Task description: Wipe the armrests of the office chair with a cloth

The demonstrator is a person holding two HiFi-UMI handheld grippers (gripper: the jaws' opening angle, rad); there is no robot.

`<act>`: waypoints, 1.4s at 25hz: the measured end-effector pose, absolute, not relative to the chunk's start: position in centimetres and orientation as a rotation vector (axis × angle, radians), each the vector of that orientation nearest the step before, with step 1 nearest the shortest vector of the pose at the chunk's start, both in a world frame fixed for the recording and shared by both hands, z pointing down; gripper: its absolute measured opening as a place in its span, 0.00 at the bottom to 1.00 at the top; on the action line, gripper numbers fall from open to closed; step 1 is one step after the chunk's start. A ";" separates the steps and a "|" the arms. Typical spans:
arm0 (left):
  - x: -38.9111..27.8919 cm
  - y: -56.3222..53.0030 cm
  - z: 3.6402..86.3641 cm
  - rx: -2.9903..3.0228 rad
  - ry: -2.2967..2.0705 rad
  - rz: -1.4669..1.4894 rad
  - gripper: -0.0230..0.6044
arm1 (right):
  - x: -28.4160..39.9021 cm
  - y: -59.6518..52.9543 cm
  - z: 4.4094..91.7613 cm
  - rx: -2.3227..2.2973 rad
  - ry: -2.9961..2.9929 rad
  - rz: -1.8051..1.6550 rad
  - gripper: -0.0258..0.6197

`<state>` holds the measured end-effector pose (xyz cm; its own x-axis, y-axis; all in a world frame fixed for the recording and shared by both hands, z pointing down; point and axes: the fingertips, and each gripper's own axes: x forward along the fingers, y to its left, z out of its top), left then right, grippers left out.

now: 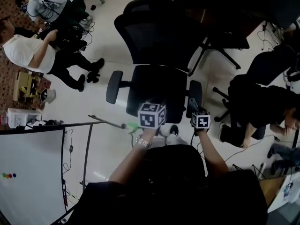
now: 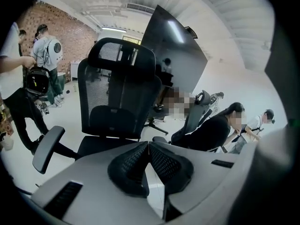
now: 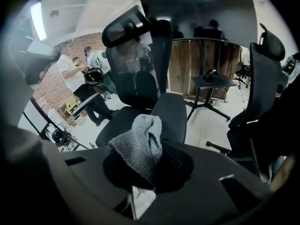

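Observation:
A black mesh office chair (image 1: pixel 157 86) stands just ahead of me, with its left armrest (image 1: pixel 114 86) and right armrest (image 1: pixel 195 95) on either side of the seat. The left gripper (image 2: pixel 149 145) is shut and holds nothing. Its marker cube (image 1: pixel 151 115) hovers over the seat's front edge. The right gripper (image 3: pixel 147 146) is shut on a grey knitted cloth (image 3: pixel 139 144) that bunches up above the jaws. Its marker cube (image 1: pixel 200 121) sits just short of the right armrest (image 3: pixel 171 114), which lies right beyond the cloth.
A whiteboard on a stand (image 1: pixel 30 172) is at my lower left. Two people (image 1: pixel 29 53) stand at the far left with bags and cables on the floor. A seated person (image 1: pixel 267 104) and another black chair (image 1: pixel 220 34) are to the right.

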<state>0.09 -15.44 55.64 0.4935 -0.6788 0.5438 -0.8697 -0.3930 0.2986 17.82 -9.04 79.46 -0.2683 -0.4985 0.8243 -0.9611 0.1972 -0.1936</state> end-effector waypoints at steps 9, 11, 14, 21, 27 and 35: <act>-3.0 -15.0 55.7 2.166 -1.303 0.454 0.04 | 21.7 -15.9 76.4 1.451 -1.907 0.947 0.13; -3.8 -14.8 55.9 2.156 -1.311 0.465 0.04 | 23.3 -19.9 77.2 1.472 -1.852 0.977 0.13; -4.4 -14.0 56.1 2.141 -1.321 0.467 0.04 | 24.5 -22.4 79.4 1.440 -1.756 1.007 0.13; -5.6 -13.7 55.9 2.123 -1.343 0.437 0.04 | 24.4 -18.6 80.3 1.527 -1.738 1.078 0.12; -4.6 -14.3 56.0 2.145 -1.306 0.420 0.04 | 22.5 -11.7 80.4 1.470 -1.767 1.066 0.12; -3.1 -15.2 55.2 2.190 -1.260 0.390 0.04 | 18.0 -1.1 80.5 1.399 -1.795 1.250 0.12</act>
<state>-3.12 -15.23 55.18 0.5117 -0.6901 0.5118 -0.8586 -0.3885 0.3346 17.99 -1.10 80.54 -0.3164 -0.4411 0.8398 -0.9407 0.0315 -0.3378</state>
